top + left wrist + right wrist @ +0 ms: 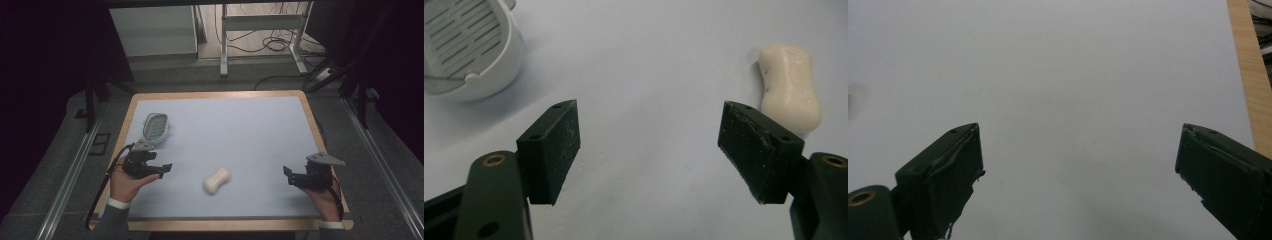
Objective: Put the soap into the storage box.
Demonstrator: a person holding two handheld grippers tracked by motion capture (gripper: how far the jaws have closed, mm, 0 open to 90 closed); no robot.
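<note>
A cream bar of soap (217, 180) lies on the pale blue mat near the front middle; in the left gripper view the soap (790, 85) sits beyond the right jaw. A white slotted soap dish (155, 127) rests at the left, and the dish (466, 45) fills the upper left corner of the left gripper view. My left gripper (165, 170) hovers between dish and soap, open, nothing between its pads (649, 150). My right gripper (289, 176) is held at the right side, open over bare mat (1080, 165).
The mat (235, 130) covers a wood-edged table (312, 117). Its right wooden edge (1250, 75) shows in the right gripper view. Beyond the table stand a white cabinet (152, 32) and a desk frame (260, 22) with cables on the floor.
</note>
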